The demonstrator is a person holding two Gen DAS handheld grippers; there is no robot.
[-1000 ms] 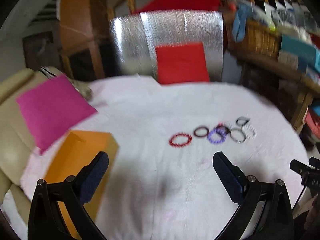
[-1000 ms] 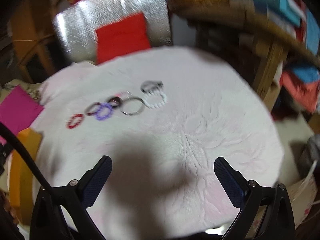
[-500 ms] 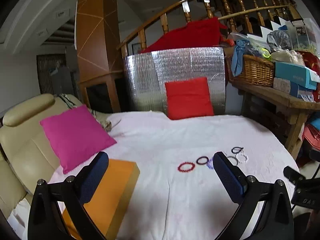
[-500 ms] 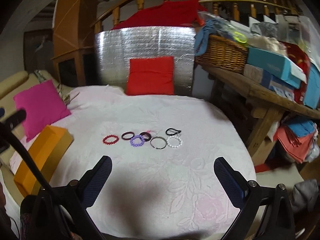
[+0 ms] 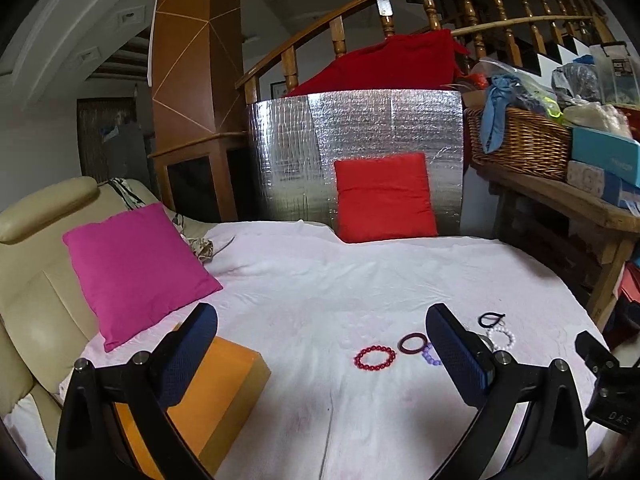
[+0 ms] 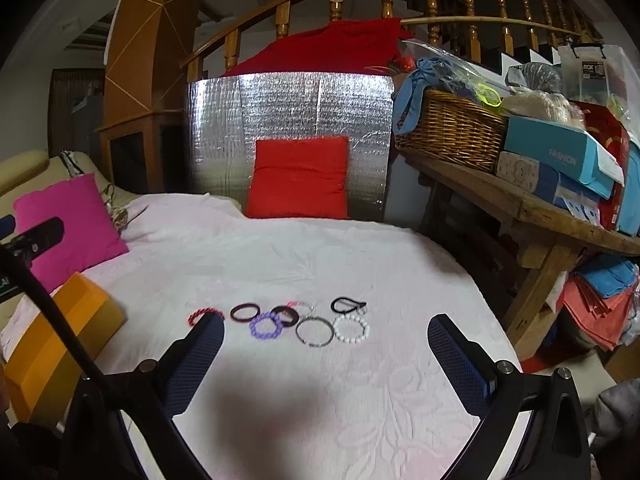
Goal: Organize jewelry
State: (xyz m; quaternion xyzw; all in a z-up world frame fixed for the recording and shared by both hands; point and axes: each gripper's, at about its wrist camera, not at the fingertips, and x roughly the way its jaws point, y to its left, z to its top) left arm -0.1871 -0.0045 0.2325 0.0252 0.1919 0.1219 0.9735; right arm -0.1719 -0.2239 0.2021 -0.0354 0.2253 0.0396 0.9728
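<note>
Several bracelets lie in a row on the white cloth: a red beaded one [image 5: 375,357] [image 6: 199,315], a dark ring [image 5: 413,343] [image 6: 244,312], a purple beaded one [image 6: 265,326], a thin dark bangle [image 6: 315,331], a white beaded one [image 6: 351,328] [image 5: 501,337] and a black cord loop [image 6: 347,304] [image 5: 491,318]. An orange box [image 5: 200,402] [image 6: 56,340] sits at the left. My left gripper [image 5: 320,354] is open and empty, above the cloth between box and bracelets. My right gripper [image 6: 326,364] is open and empty, just short of the bracelets.
A pink cushion [image 5: 132,268] leans on a beige sofa at the left. A red cushion [image 5: 384,196] stands against a silver foil panel [image 5: 288,152] at the back. A wooden bench [image 6: 532,208] with a wicker basket [image 6: 448,132] and boxes runs along the right edge.
Both cameras have tilted up from looking down on the cloth to a level view, and the bracelets now sit lower in frame. Both grippers stay open.
</note>
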